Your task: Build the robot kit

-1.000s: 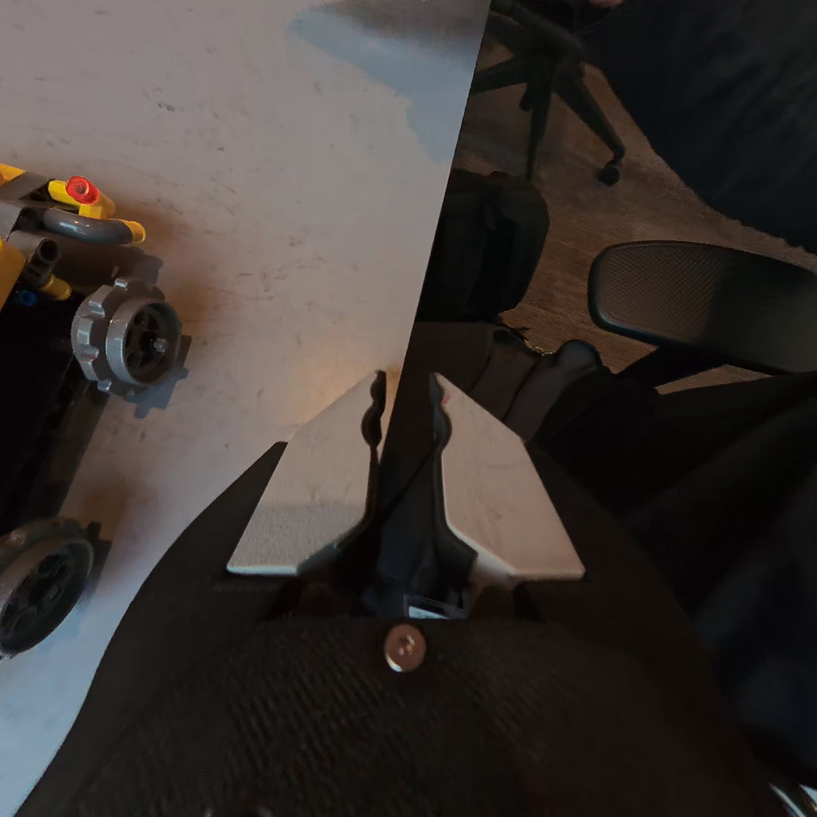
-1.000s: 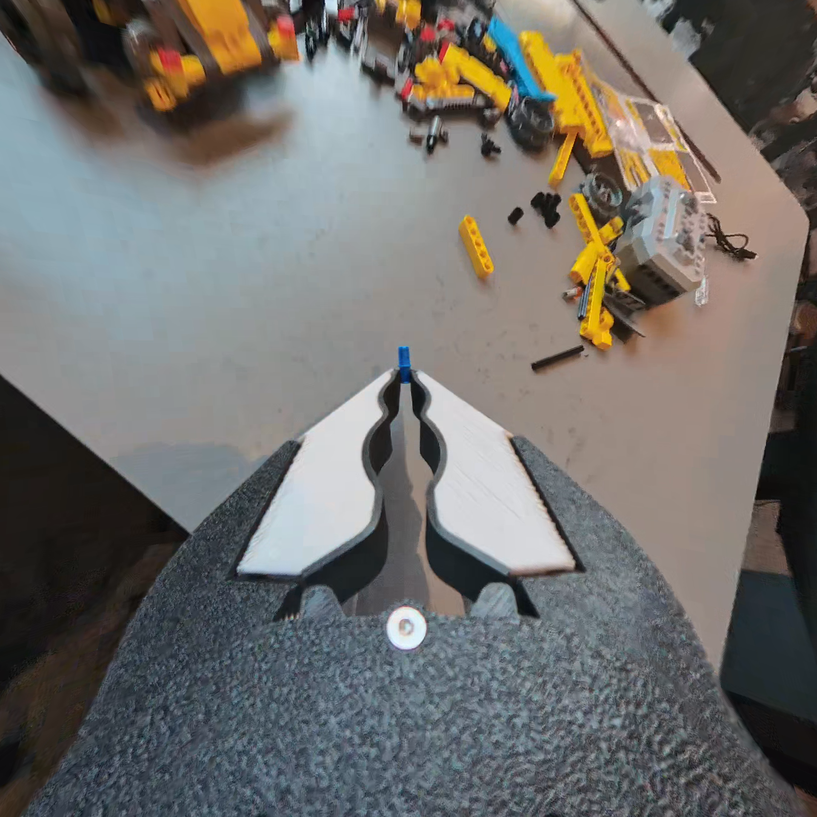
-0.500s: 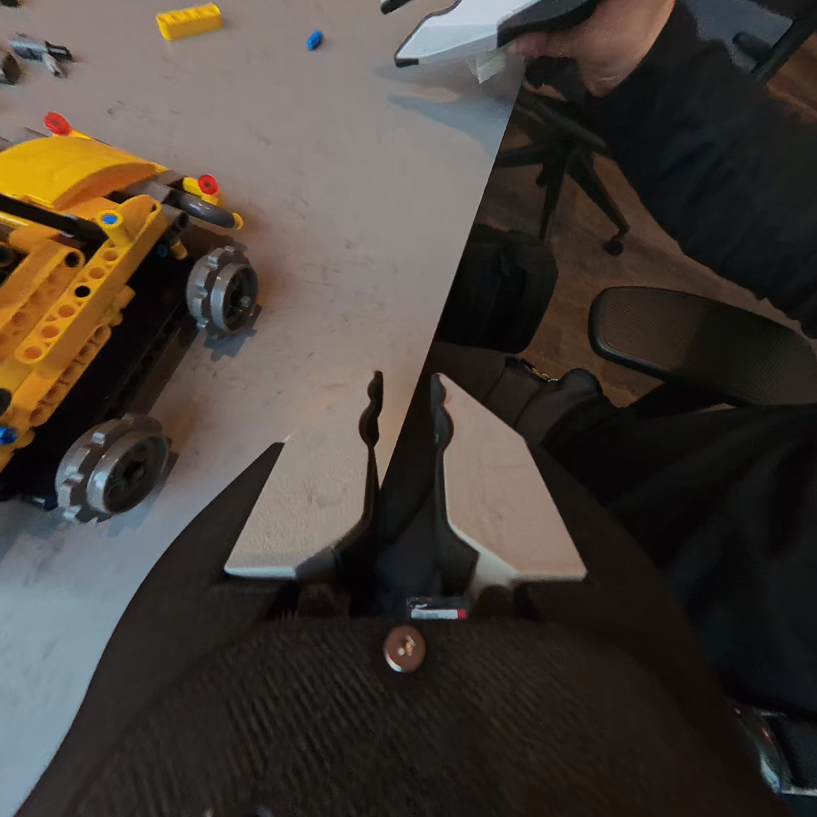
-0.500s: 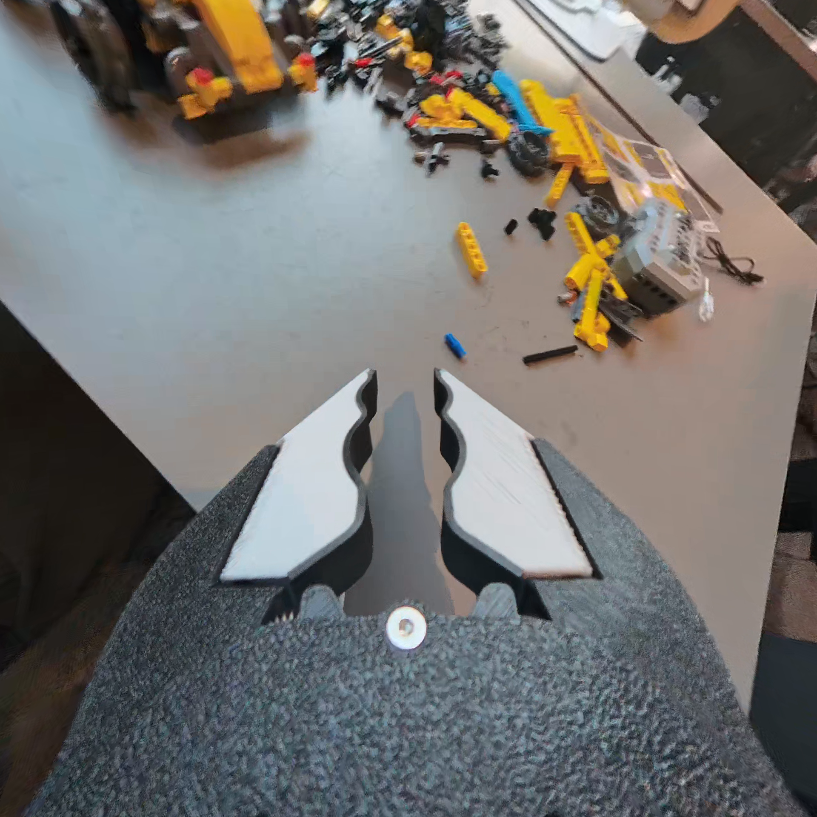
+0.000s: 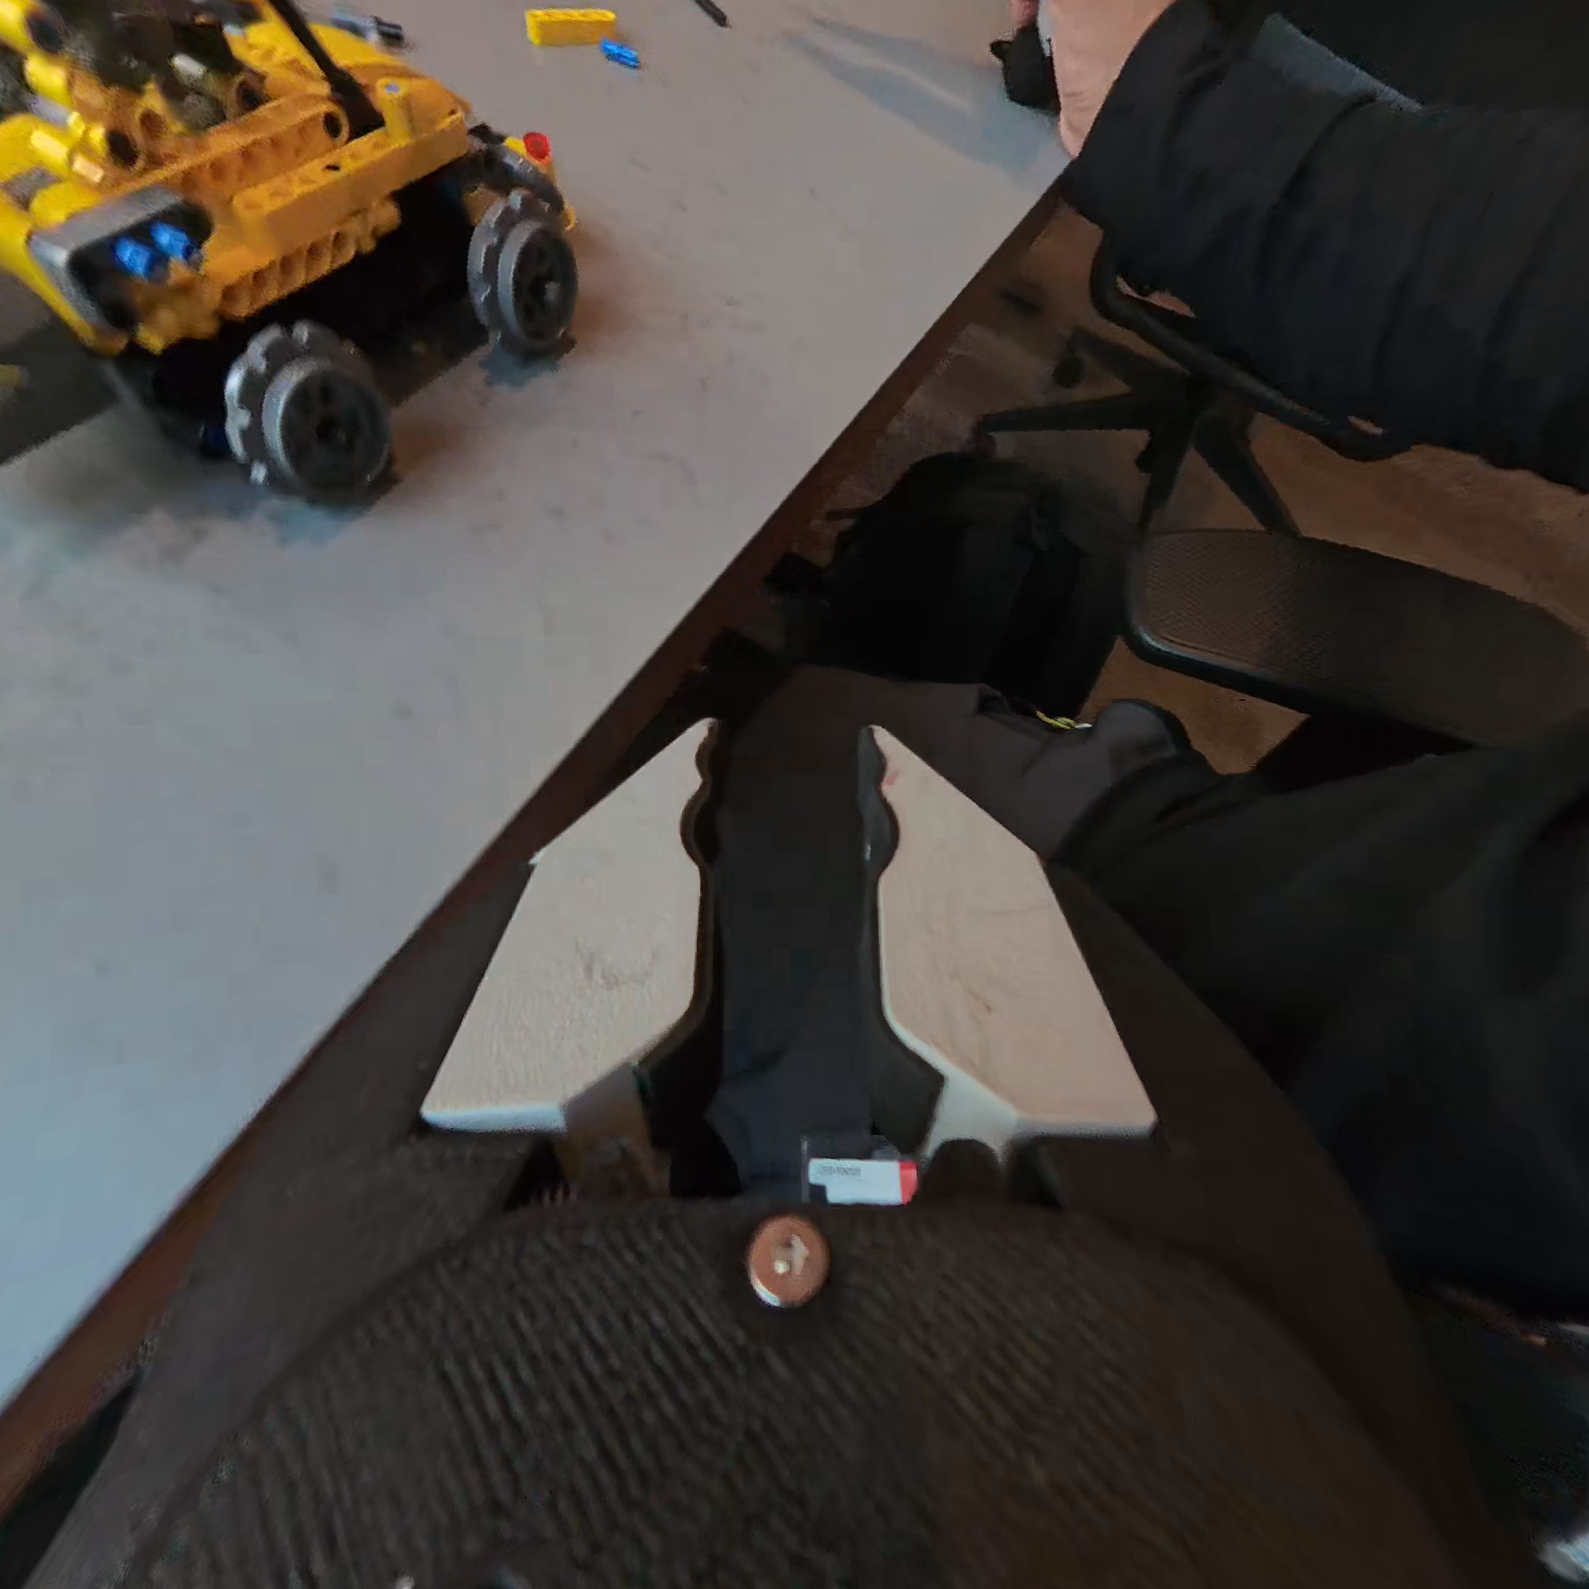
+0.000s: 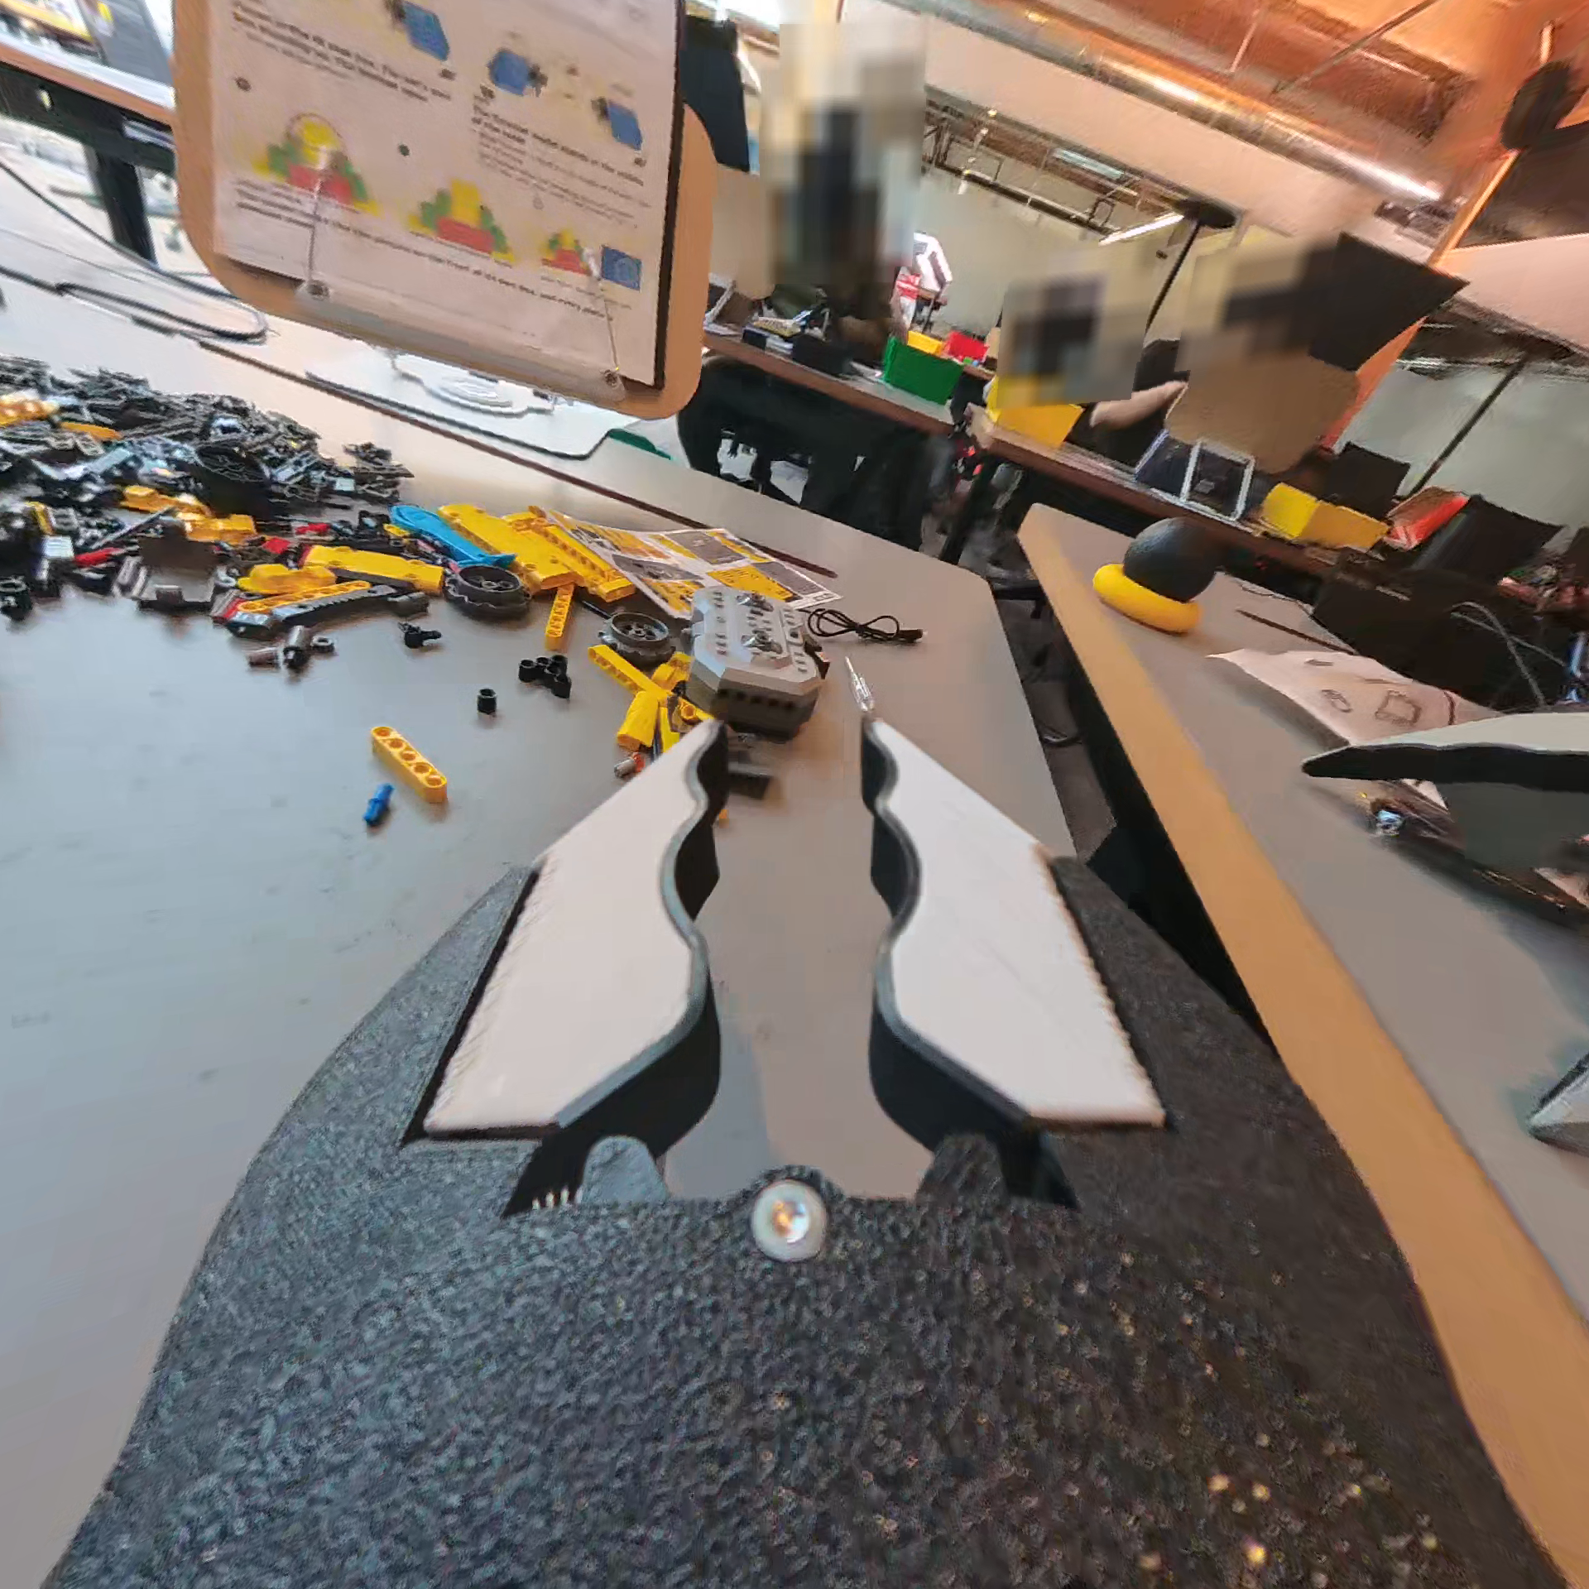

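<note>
My left gripper (image 5: 789, 731) is open and empty, held off the table's near edge over a dark-clad lap. A yellow brick-built vehicle (image 5: 258, 215) with grey wheels stands on the grey table (image 5: 258, 731) to its far left. My right gripper (image 6: 789, 731) is open and empty, low over the table (image 6: 172, 903). A small blue pin (image 6: 377, 804) lies on the table to its left beside a short yellow beam (image 6: 408, 763); both also show in the left wrist view, the pin (image 5: 619, 53) and the beam (image 5: 569, 26). A grey motor block (image 6: 752, 666) sits just beyond the right fingertips.
A heap of black and yellow parts (image 6: 215, 516) covers the far left of the table. An instruction sheet on a stand (image 6: 438, 172) is behind it. A second table (image 6: 1290, 860) is to the right. A black chair (image 5: 1341, 619) and a sleeve (image 5: 1333, 241) are by the table edge. About 45 cm separates my left fingertips from my right. The left gripper is farther from the grey motor block (image 6: 752, 666), some 50 cm, than the right, some 15 cm.
The right gripper opened and let go of the blue pin, which now lies on the table; the gripper then tilted up. The left gripper drew back off the table edge, staying open.
</note>
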The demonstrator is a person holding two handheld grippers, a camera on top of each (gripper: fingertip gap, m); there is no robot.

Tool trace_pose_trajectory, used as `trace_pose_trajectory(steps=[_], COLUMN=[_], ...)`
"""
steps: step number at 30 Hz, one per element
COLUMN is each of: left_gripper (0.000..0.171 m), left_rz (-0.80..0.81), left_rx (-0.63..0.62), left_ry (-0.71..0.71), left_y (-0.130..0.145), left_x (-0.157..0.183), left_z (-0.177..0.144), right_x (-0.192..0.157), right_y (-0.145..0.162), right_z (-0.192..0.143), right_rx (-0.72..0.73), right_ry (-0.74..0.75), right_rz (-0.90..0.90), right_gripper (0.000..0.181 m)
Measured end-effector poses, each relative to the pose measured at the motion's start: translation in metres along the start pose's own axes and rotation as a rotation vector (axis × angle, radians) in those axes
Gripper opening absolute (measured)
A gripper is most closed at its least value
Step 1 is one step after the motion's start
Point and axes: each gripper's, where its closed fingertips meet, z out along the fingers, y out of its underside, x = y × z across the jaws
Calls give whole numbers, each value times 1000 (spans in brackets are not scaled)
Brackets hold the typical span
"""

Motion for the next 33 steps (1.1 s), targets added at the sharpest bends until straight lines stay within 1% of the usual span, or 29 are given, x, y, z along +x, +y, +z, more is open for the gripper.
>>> trace_pose_trajectory(steps=[3,5,9,11,14,19,21,23,25,27,29,31,33], left_gripper=[33,34,34,35,34,32,31,33,33,37,44,50,58], left_rz=[-53,-65,-16,-20,-48,-136,-153,-169,-161,-149,-131,-70,4], left_rx=[46,64,-2,-11,10,35,11,-48,-79,-109,-101,-61,-39], left_ry=[-58,-76,-105,-115,-123,-131,-127,-115,-131,-153,-186,-239,-275], left_y=[22,35,67,78,95,140,159,180,192,192,174,149,136], left_x=[10,23,47,55,67,90,100,109,111,107,97,87,83], left_z=[-17,-26,-33,-33,-28,-14,-9,-7,-9,-12,-15,-17,-10], right_x=[-15,-19,-17,-16,-18,-25,-25,-23,-22,-21,-14,-5,-2], right_y=[9,12,11,12,19,28,27,28,28,29,32,33,28], right_z=[7,9,9,9,14,19,18,19,19,19,20,19,16], right_rx=[-70,-86,-84,-90,-137,-189,-181,-186,-187,-190,-201,-199,-167], right_ry=[-32,-30,-6,-1,-6,-10,-2,2,4,7,21,43,63], right_rz=[-97,-149,-151,-152,-182,-268,-286,-276,-278,-280,-282,-272,-279], right_gripper=[28,26,25,25,28,27,23,23,23,23,25,34,36])
